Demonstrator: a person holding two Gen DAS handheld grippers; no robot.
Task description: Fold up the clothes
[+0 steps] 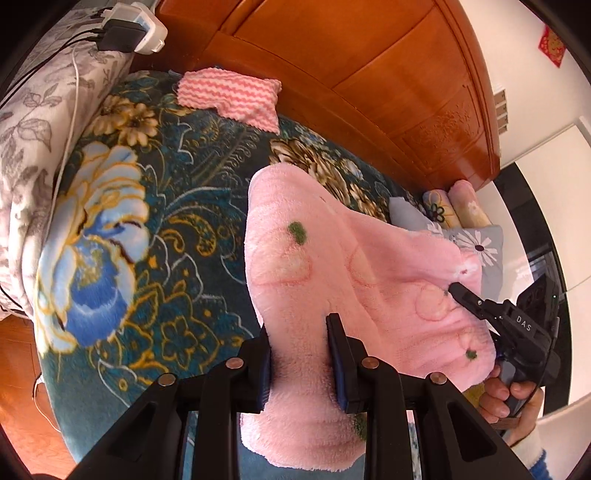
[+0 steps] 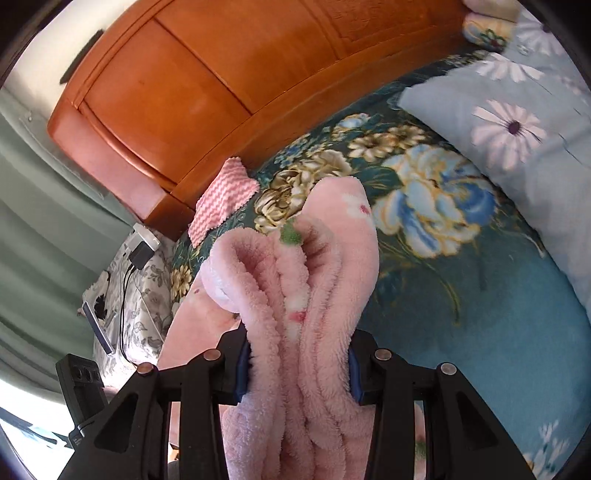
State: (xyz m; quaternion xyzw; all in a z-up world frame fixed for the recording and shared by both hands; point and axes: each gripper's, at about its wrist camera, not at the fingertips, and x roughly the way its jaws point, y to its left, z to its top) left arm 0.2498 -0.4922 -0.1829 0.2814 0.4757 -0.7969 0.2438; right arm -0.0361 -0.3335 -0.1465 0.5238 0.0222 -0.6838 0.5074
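A fluffy pink garment (image 1: 332,266) with peach and green prints is held up over the dark floral blanket (image 1: 155,229) on the bed. My left gripper (image 1: 301,354) is shut on its near edge. My right gripper (image 2: 297,362) is shut on a thick bunch of folds of the same garment (image 2: 295,295). In the left wrist view the right gripper (image 1: 458,290) pinches the garment's right side, with the hand below it. The cloth under both grippers hides the bed there.
A folded pink-and-white zigzag cloth (image 1: 231,98) lies near the wooden headboard (image 1: 369,74). A grey floral quilt (image 1: 33,140) with a charger and cables (image 1: 129,31) is at the left. A daisy-print pillow (image 2: 517,140) lies at the right.
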